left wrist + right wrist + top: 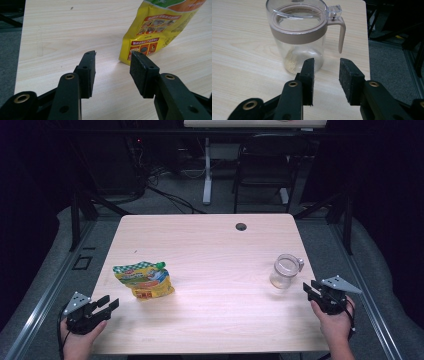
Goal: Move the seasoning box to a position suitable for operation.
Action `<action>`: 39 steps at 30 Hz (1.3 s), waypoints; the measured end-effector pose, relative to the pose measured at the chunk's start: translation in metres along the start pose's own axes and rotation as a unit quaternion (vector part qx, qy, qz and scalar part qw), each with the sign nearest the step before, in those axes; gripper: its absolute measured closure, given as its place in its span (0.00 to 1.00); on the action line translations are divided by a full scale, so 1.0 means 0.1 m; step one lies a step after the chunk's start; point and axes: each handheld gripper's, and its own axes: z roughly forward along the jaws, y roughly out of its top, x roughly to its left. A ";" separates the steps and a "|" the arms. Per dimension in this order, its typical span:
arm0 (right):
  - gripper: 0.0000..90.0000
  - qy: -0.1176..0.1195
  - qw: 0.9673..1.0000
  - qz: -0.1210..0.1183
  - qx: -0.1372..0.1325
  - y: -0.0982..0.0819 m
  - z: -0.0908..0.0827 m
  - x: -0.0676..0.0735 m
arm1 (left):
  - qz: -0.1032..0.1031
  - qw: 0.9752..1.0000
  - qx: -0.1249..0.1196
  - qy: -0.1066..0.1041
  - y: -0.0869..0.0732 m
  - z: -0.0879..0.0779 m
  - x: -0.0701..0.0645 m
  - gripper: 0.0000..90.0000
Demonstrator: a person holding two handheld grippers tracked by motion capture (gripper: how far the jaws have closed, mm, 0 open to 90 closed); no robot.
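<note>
Left gripper [111,303] at the table's [210,240] near-left corner, held in a hand [79,340] coming in over the near edge, jaws standing apart with nothing between, pointing right and slightly away. In the left gripper view [112,56] same story: bare wood in the gap, pads touching nothing.

Yellow stand-up food pouch [144,279] lying flat on the left half, near the left edge, a bit closer to the near edge than the far one. Green cap [161,265] toward the far-right end, flat bottom toward the near edge; long axis roughly near-to-far, tilted. Seen from the left gripper, pouch [160,27] ahead and off to the right of the jaw line, bottom corner just past the right pad, not touching. Likely needs a swing right before closing. Left hand clearly the nearer one.

Middle of the table bare wood; cable hole [241,226] near the far edge.

Clear lidded pitcher [284,271] upright on the right half, close to the right edge, handle [300,264] pointing right and away. A little pale grainy stuff at the bottom [291,65], otherwise looks empty. Clear lid [297,10] seated on a tan collar.

Right gripper [311,288] at the right edge, just near-right of the pitcher, jaws partly apart, holding nothing. In the right gripper view [326,62] pitcher straight ahead and slightly left, handle [340,32] above the gap; apart, no contact. Gap looks narrower than the pitcher body, so handle the likelier grab.
</note>
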 end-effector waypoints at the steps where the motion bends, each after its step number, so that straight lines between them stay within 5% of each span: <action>1: 0.72 0.000 1.000 0.000 0.000 0.00 0.00 0.00 | -0.001 1.000 0.001 -0.001 0.00 0.01 0.00 0.62; 5: 0.74 -0.015 1.000 -0.002 0.002 0.07 0.16 -0.08 | -0.002 1.000 0.008 -0.006 -0.01 0.03 0.00 0.63; 12: 0.79 -0.005 1.000 0.019 -0.008 0.13 0.33 -0.21 | 0.001 1.000 0.012 -0.011 -0.03 0.04 0.00 0.65; 16: 0.78 -0.007 1.000 0.006 -0.009 0.18 0.43 -0.27 | -0.003 1.000 0.015 -0.011 -0.04 0.04 0.01 0.66; 28: 0.79 -0.018 1.000 -0.016 0.019 0.23 0.68 -0.25 | -0.017 1.000 0.013 -0.004 -0.08 0.00 0.05 0.67; 39: 0.81 -0.010 1.000 -0.008 0.024 0.27 0.82 -0.27 | -0.023 1.000 0.017 0.004 -0.11 -0.04 0.07 0.67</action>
